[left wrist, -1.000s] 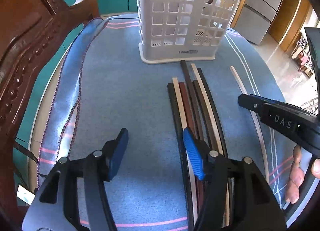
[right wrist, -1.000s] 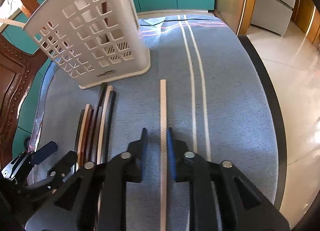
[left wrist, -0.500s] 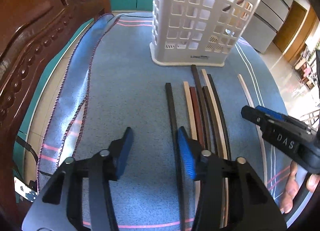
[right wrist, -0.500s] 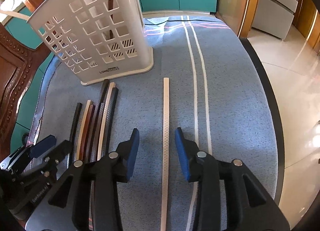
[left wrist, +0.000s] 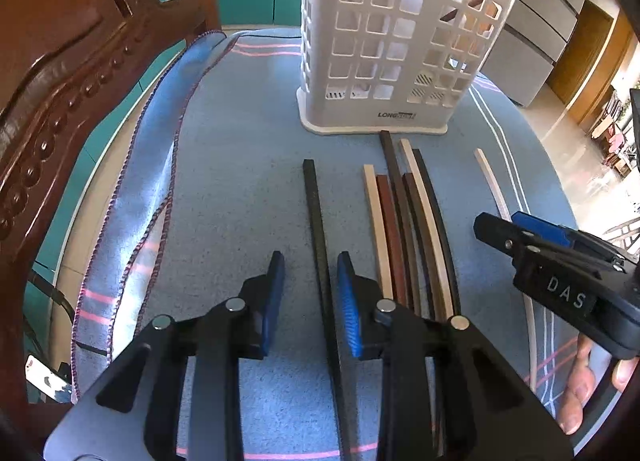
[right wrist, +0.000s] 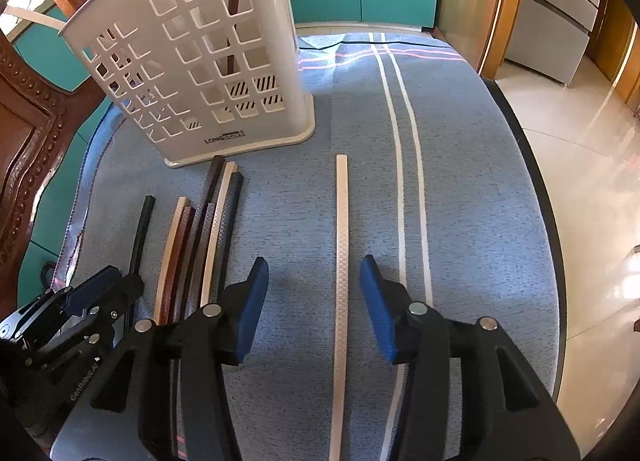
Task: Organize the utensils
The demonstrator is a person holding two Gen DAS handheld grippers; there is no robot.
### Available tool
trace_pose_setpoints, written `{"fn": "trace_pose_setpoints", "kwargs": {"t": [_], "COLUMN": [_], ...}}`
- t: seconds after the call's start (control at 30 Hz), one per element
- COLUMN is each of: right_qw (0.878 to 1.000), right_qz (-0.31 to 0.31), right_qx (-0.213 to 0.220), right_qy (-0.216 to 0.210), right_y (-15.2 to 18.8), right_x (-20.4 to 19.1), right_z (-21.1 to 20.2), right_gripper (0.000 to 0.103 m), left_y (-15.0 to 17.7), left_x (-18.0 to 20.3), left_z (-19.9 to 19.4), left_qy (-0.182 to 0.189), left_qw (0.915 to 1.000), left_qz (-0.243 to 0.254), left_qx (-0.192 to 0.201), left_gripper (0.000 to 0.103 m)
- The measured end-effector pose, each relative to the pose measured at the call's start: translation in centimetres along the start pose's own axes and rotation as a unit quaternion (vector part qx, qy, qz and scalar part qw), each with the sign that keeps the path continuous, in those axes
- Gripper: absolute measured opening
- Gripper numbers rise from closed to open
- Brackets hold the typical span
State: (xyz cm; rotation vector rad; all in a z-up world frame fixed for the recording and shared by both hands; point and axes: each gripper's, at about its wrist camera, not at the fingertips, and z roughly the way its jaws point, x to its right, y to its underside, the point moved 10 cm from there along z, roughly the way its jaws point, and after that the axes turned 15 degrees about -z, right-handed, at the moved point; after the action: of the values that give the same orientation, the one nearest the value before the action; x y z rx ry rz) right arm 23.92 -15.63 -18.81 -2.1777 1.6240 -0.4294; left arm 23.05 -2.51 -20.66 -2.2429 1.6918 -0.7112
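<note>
On the blue cloth (left wrist: 240,165) that covers the counter, both my grippers point steeply down and forward toward the white perforated basket (left wrist: 400,41), which stands upright at the far end.

My left gripper (left wrist: 310,293) straddles a single black chopstick (left wrist: 314,213) that lies apart from the rest. Its jaws have just been closing, and the gap is now narrow; the stick runs between the blue pads, close to the right-hand one, but I cannot see either pad pressing on it.

My right gripper (right wrist: 314,301) hangs over a lone pale chopstick (right wrist: 341,221) lying lengthwise on the cloth. Its jaws have just been opening and stand fairly wide, with the stick between them, nearer the right pad and clear of both. Fingers (left wrist: 580,385) of the hand that carries this gripper show at the edge of the left view.

Between the two singled-out sticks lies a bundle of chopsticks (left wrist: 404,229), pale, reddish and dark, packed side by side, the longest ends just short of the basket's base. A carved wooden chair (left wrist: 60,81) stands at the left.
</note>
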Motion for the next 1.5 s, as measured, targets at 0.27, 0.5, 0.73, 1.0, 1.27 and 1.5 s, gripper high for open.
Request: {"fn": "trace_pose_setpoints", "kwargs": {"t": [0.27, 0.5, 0.73, 1.0, 1.27, 1.5], "right_qw": [1.000, 1.000, 1.000, 1.000, 1.000, 0.998], "right_qz": [-0.002, 0.005, 0.010, 0.012, 0.007, -0.025], "right_qx": [0.001, -0.001, -0.002, -0.001, -0.002, -0.008], "right_qy": [0.001, 0.001, 0.002, 0.007, 0.014, 0.049], "right_y": [0.1, 0.3, 0.2, 0.0, 0.3, 0.4], "right_x": [0.0, 0.8, 1.0, 1.1, 1.2, 0.7], "right_z": [-0.1, -0.2, -0.3, -0.3, -0.1, 0.2], "right_gripper": [0.049, 0.049, 0.049, 0.049, 0.049, 0.049], "left_y": [0.0, -2.1, -3.3, -2.3, -1.5, -0.7], "left_x": [1.2, 1.2, -1.4, -2.8, -1.0, 0.2], "left_z": [-0.8, -4.3, -2.8, -0.4, 0.7, 1.1], "left_qy": [0.047, 0.055, 0.067, 0.028, 0.001, -0.038], "left_qw": [0.9986, 0.9947, 0.9931, 0.9958, 0.9989, 0.9992], "left_qz": [-0.024, -0.035, -0.089, -0.088, -0.046, 0.005], "left_qx": [0.010, 0.079, 0.037, 0.000, 0.001, 0.014], "left_gripper": [0.007, 0.007, 0.025, 0.038, 0.050, 0.055]}}
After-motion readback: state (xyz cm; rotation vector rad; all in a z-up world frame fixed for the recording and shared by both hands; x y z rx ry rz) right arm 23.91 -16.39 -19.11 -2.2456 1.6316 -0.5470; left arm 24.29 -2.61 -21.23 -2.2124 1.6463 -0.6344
